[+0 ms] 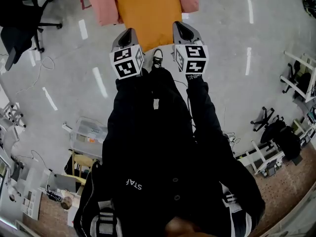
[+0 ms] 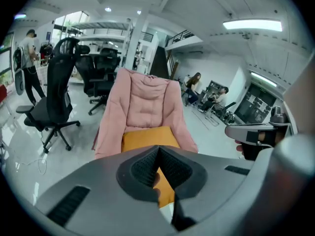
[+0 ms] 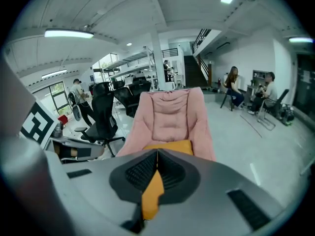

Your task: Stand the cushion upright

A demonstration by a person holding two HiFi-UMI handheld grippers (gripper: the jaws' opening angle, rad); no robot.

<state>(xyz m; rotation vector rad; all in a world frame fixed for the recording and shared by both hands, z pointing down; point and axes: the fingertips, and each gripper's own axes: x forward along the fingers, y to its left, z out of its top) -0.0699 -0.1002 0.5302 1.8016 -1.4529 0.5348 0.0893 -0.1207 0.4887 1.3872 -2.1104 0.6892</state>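
An orange cushion (image 1: 148, 11) lies flat on the seat of a pink padded chair (image 1: 101, 4) at the top of the head view. In the left gripper view the cushion (image 2: 142, 139) rests below the chair's pink backrest (image 2: 147, 107); the right gripper view shows the same cushion (image 3: 170, 145) and chair (image 3: 170, 117). My left gripper (image 1: 129, 33) hovers just before the cushion's near left edge, jaws shut and holding nothing. My right gripper (image 1: 181, 28) hovers at the near right edge, also shut and holding nothing. Neither touches the cushion.
A black office chair (image 1: 19, 14) stands on the grey floor at the far left, seen also in the left gripper view (image 2: 54, 97). White racks (image 1: 296, 78) stand at the right and a cluttered cart (image 1: 84, 132) at the lower left. People sit and stand far behind the pink chair.
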